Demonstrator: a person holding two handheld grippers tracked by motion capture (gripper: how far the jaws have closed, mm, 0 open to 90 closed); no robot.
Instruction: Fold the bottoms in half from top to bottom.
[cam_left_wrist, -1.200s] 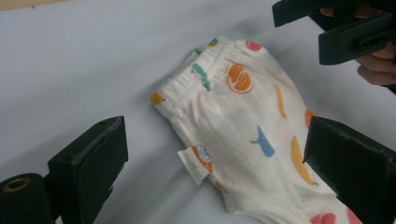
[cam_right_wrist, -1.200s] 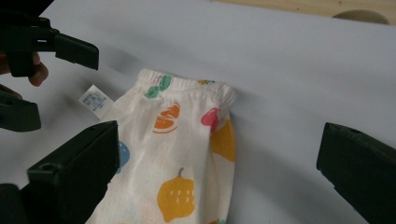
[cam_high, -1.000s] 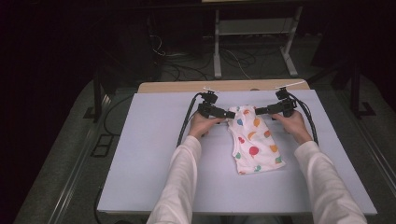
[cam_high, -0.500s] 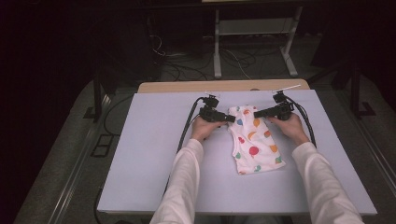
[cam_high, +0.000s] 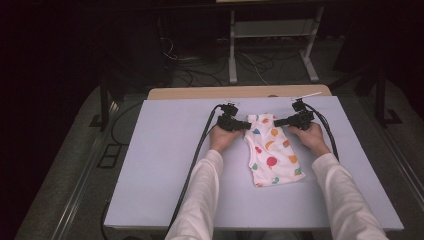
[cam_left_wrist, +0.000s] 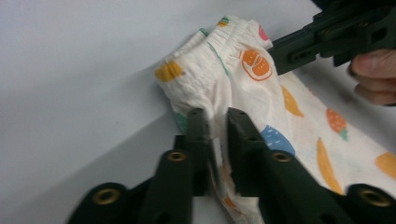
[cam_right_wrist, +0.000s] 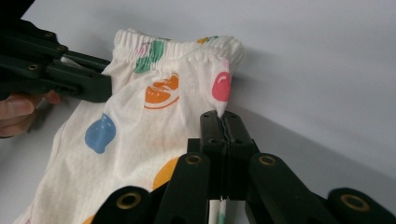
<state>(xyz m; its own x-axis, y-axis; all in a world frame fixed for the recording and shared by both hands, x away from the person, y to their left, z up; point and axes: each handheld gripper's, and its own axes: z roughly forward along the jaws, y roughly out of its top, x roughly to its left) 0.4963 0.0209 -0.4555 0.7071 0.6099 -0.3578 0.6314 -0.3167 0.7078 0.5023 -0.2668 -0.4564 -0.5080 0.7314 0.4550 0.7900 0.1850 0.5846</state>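
Note:
A small white garment (cam_high: 272, 152) printed with coloured fruit lies flat on the pale lilac table (cam_high: 165, 165), its elastic waistband at the far end. My left gripper (cam_high: 246, 125) pinches the waistband's left corner (cam_left_wrist: 205, 88). Its jaws have just been closing, and cloth is caught between them in the left gripper view (cam_left_wrist: 216, 119). My right gripper (cam_high: 276, 121) holds the opposite corner. Its jaws have also just been closing and now meet tightly on a fold of fabric (cam_right_wrist: 223, 119). Each gripper view shows the other gripper across the garment (cam_left_wrist: 327, 37) (cam_right_wrist: 51, 70).
A wooden tabletop edge (cam_high: 200, 93) borders the far side of the lilac surface. Black cables (cam_high: 200, 150) trail from both grippers toward the near edge. A white metal stand (cam_high: 270, 45) and loose wires sit on the dark floor beyond the table.
Both grippers' jaws have drawn together on the waistband corners. The hands and the garment have hardly shifted.

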